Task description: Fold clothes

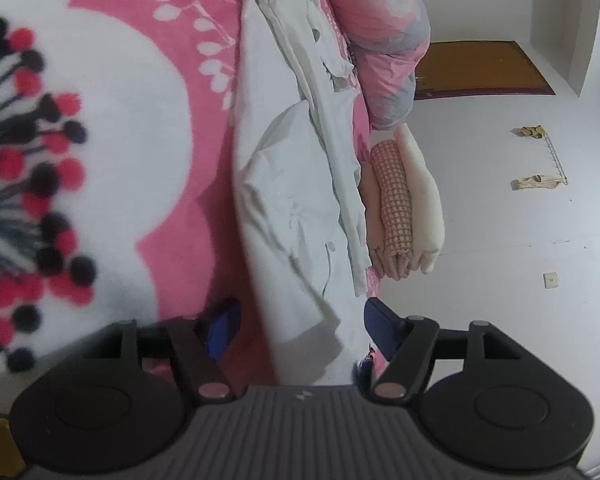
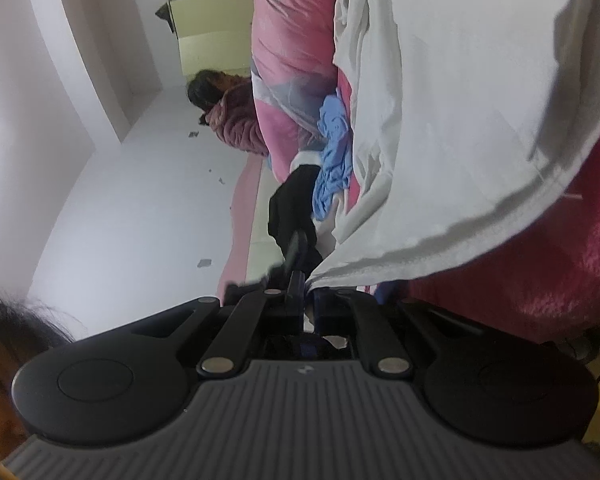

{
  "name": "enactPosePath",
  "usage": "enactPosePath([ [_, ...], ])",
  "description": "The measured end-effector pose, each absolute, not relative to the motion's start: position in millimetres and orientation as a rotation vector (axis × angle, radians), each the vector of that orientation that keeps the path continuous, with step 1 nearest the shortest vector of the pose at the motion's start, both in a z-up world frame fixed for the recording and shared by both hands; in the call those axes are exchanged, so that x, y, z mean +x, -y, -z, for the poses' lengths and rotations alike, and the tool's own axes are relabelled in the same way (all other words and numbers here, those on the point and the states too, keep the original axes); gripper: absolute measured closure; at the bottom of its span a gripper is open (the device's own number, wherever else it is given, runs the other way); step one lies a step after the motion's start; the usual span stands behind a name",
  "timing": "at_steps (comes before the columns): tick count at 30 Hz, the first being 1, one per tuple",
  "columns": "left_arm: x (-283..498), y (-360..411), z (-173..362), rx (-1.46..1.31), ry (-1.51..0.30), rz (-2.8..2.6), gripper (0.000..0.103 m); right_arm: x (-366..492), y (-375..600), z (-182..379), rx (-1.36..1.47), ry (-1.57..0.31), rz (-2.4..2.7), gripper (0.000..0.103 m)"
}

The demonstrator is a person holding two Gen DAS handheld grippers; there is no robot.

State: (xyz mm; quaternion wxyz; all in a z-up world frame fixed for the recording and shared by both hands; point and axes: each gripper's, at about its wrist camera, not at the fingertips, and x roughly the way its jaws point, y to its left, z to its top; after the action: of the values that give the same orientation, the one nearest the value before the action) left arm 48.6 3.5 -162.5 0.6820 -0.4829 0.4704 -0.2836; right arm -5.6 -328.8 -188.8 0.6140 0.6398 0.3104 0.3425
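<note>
Left wrist: left gripper (image 1: pixel 300 328) fingers spread, nothing pinched, over thin white cotton shirt (image 1: pixel 300 208) on pink bed blanket (image 1: pixel 204 112). Right gripper (image 2: pixel 306 292) clamped on hem. Looks floppy, light; grab edges.

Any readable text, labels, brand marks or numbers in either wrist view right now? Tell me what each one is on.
No readable words or numbers in either view.
Small pale logo mark, a symbol and not letters: on the ribbed grey body of the left gripper and of the right gripper.
White shirt: no tag or print visible.
Pink blanket: leaf and flower pattern only, no text.
Small plate on the wall: too small to show any marking.
</note>
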Motion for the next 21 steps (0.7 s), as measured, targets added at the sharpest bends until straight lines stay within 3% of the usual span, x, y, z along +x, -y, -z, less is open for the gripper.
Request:
enactPosePath([
  [3,51.0,5.3,157.8,-1.021,-1.074,0.619,0.045,-4.8,327.5,189.2,1.463,-0.729,-0.801,0.1],
  [5,50.9,11.0,154.3,-0.966,-1.085,0.608,0.063,-4.2,327.1,188.4,1.44,-0.738,-0.81,0.1],
  [8,50.2,21.1,150.0,-0.851,-1.103,0.596,0.082,-4.9,327.6,179.6,1.31,-0.772,-0.806,0.097],
  [11,48.1,27.0,144.8,-0.78,-1.091,0.599,0.085,-6.9,331.5,165.4,1.119,-0.826,-0.766,0.092],
  [14,48.0,29.7,141.4,-0.75,-1.091,0.596,0.085,-15.9,356.0,148.1,0.951,-0.833,-0.7,0.074],
  [16,48.6,30.7,140.8,-0.739,-1.092,0.596,0.085,-26.2,391.5,135.8,0.908,-0.779,-0.648,0.062],
  [21,46.7,29.8,140.9,-0.727,-1.089,0.591,0.085,-52.4,493.2,106.8,0.875,-0.607,-0.409,0.048],
])
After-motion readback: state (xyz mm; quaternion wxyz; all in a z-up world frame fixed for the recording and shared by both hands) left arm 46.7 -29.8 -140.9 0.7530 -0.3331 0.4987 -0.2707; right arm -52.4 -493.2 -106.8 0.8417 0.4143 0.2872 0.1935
